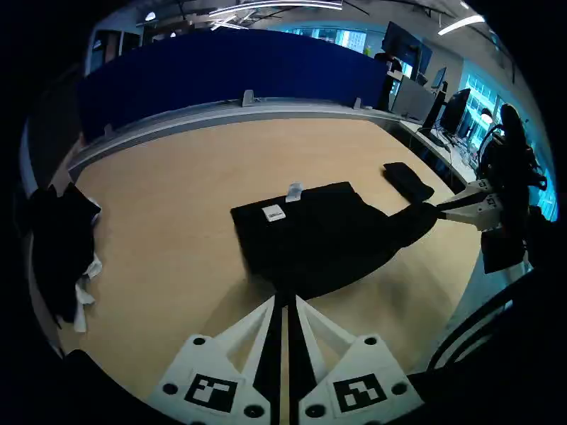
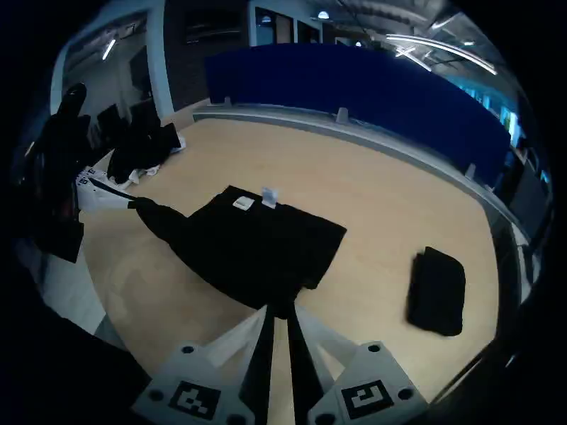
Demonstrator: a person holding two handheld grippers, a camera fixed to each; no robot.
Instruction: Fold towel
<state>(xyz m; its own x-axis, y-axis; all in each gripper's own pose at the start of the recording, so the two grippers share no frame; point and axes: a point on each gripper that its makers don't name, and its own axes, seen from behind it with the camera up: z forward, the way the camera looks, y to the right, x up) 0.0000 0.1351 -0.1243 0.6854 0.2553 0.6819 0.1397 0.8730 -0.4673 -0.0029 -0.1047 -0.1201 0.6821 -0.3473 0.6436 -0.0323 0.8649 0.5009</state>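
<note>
Room for moving is widest beyond the black towel (image 1: pixel 312 241), where the bare pale wooden tabletop (image 1: pixel 198 163) runs to a grey rail (image 1: pixel 212 117) and a blue partition (image 1: pixel 227 71) along the table's far edge. The towel lies in the middle of the tabletop, mostly flat. A white label (image 1: pixel 273 212) and a small upright tag (image 1: pixel 293 191) sit near its far edge.

Its two near corners are drawn out to points, one into each gripper. The left gripper (image 1: pixel 285 301) has its fingers pressed together on the towel's near-left corner, with dark cloth caught between the tips. The right gripper (image 2: pixel 278 312) pinches the near-right corner the same way. In the left gripper view that corner tapers off to the right toward the right gripper, and a soft shadow lies on the wood beneath the stretched edge.

The table's near edge curves close behind the pinched corners, so little wood is left on that side. To the right of the towel, with bare wood between, lies a small folded black cloth (image 2: pixel 437 290), apart from the towel. Well to the towel's left, by the table's left edge, sits a heap of black and white cloth (image 1: pixel 64 255). The stretch of tabletop between heap and towel is bare.
</note>
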